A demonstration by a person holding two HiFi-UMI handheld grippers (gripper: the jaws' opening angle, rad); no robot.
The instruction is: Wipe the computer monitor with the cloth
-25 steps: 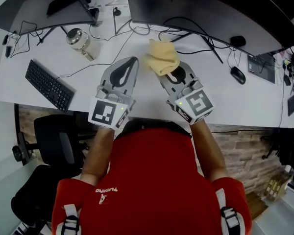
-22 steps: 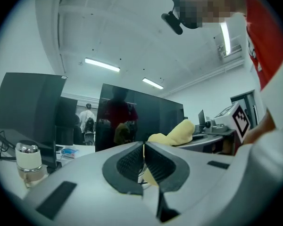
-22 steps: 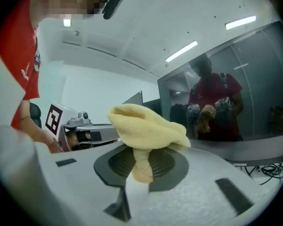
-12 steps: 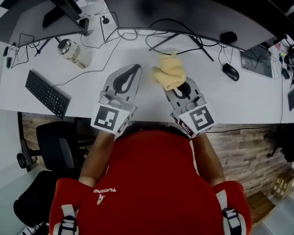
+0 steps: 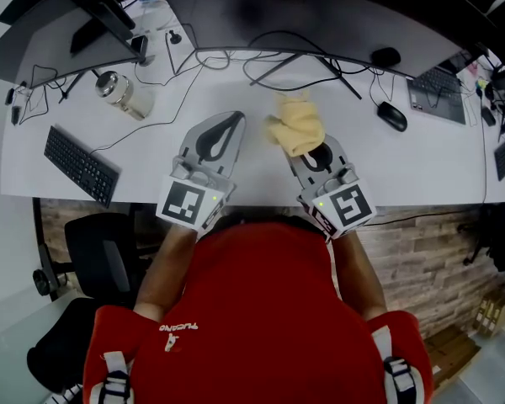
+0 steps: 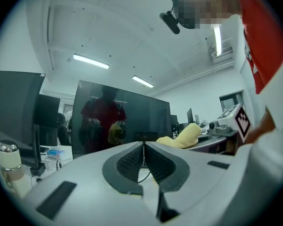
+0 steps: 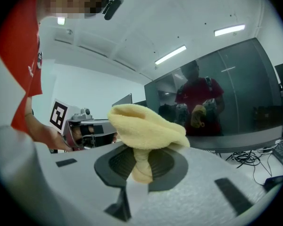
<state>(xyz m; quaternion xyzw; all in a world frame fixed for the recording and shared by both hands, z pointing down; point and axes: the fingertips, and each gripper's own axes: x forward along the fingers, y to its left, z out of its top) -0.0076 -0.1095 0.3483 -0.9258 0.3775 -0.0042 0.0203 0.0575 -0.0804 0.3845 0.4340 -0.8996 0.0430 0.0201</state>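
Observation:
The wide dark monitor (image 5: 320, 15) stands along the back of the white desk (image 5: 454, 167). A yellow cloth (image 5: 297, 123) is bunched in my right gripper (image 5: 308, 141), which is shut on it above the desk, short of the screen. In the right gripper view the cloth (image 7: 146, 126) bulges over the pads and the monitor (image 7: 226, 98) reflects the person in red. My left gripper (image 5: 234, 118) hovers beside it at the left, shut and empty. Its own view shows the jaws touching at the tip of the left gripper (image 6: 143, 144), with the cloth (image 6: 184, 136) off to the right.
A black keyboard (image 5: 80, 165) and a glass jar (image 5: 122, 93) lie at the left of the desk. A second monitor (image 5: 42, 32) stands at the back left. Two mice (image 5: 392, 116) and a laptop (image 5: 438, 91) are at the right. Cables (image 5: 278, 61) trail under the monitor. An office chair (image 5: 93, 251) stands below left.
Both grippers have shifted to the right along the desk and a little back from the monitor. The cloth has stayed in the right gripper's grip.

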